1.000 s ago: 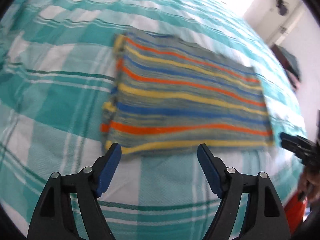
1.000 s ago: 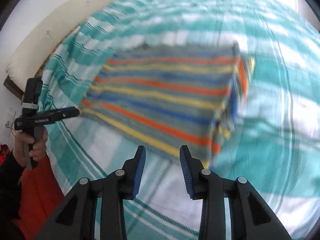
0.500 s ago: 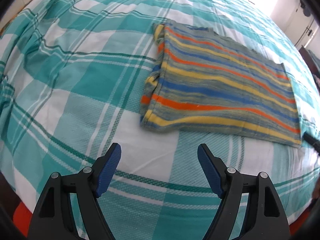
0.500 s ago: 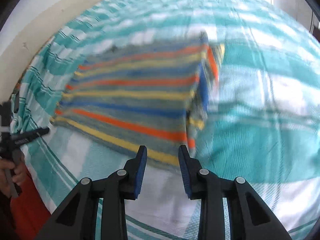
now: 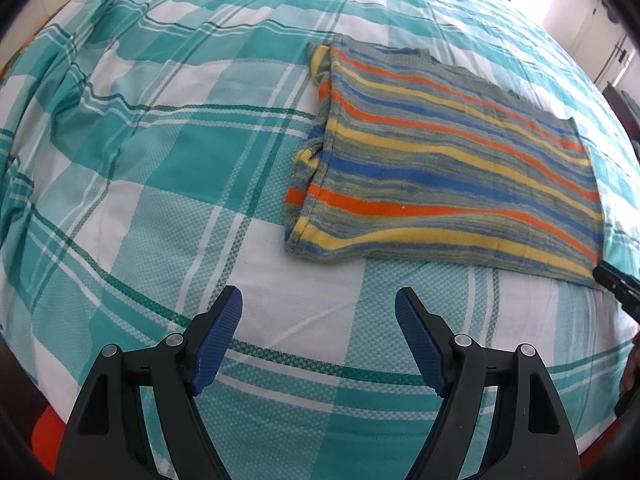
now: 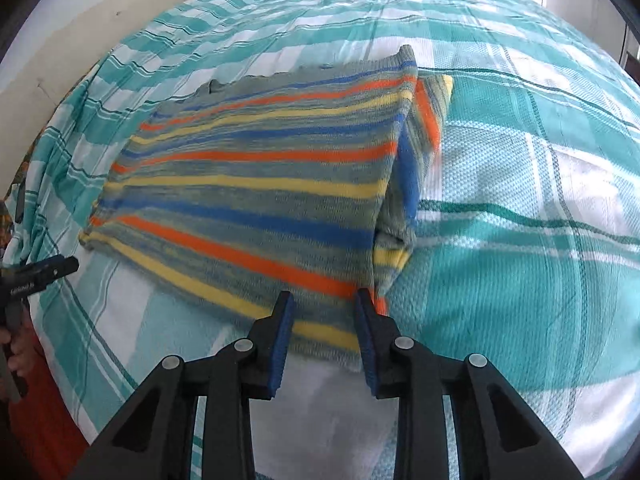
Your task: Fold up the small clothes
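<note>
Bed: your striped garment (image 6: pixel 256 184) lay flat on the checked bedsheet (image 5: pixel 168 168).
Garment: grey knit, orange, yellow and blue stripes, partly folded (sleeve tucked under).
Right gripper (image 6: pixel 325 322): closing astride its near corner, not yet pinching.
Left gripper (image 5: pixel 318 332): apart, empty, short of the garment's near edge.
Next: you likely needed a clean corner pinch.

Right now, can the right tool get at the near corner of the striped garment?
Probably yes. The right tool sits at the striped garment's near corner, jaws closing with its hem between them, nothing else in the way on the checked bedsheet.
</note>
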A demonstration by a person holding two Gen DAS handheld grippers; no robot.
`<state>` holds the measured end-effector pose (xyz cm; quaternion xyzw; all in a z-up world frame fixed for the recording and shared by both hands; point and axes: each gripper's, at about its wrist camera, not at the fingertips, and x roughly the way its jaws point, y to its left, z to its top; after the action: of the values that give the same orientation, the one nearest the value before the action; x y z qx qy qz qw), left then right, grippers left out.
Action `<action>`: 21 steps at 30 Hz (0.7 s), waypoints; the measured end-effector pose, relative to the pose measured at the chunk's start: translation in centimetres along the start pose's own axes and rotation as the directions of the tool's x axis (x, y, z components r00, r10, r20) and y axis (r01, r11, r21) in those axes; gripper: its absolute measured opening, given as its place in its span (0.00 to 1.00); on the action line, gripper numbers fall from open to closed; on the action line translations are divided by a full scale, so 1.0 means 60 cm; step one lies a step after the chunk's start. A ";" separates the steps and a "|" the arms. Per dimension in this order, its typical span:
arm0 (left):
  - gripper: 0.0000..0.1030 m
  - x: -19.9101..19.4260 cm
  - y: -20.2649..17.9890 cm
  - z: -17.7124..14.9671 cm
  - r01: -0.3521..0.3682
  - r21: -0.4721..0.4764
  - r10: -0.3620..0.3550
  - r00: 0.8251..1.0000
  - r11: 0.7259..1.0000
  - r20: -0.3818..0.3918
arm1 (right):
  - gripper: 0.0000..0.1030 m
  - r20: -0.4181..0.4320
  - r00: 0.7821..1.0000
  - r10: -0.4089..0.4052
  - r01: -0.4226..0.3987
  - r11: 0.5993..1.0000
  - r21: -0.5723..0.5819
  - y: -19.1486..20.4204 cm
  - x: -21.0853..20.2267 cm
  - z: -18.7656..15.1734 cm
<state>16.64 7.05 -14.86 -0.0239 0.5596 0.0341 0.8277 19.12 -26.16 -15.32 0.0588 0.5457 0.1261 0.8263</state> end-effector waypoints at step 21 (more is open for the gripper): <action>0.97 0.034 0.037 -0.058 0.135 -0.018 -0.134 0.990 0.991 0.054 | 0.32 0.057 0.995 0.076 -0.073 0.996 -0.050 0.002 -0.076 -0.024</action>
<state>14.01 9.07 -18.08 -0.0694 0.5344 -0.0151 0.8422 16.07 -27.33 -11.85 0.0630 0.5154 0.1683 0.8379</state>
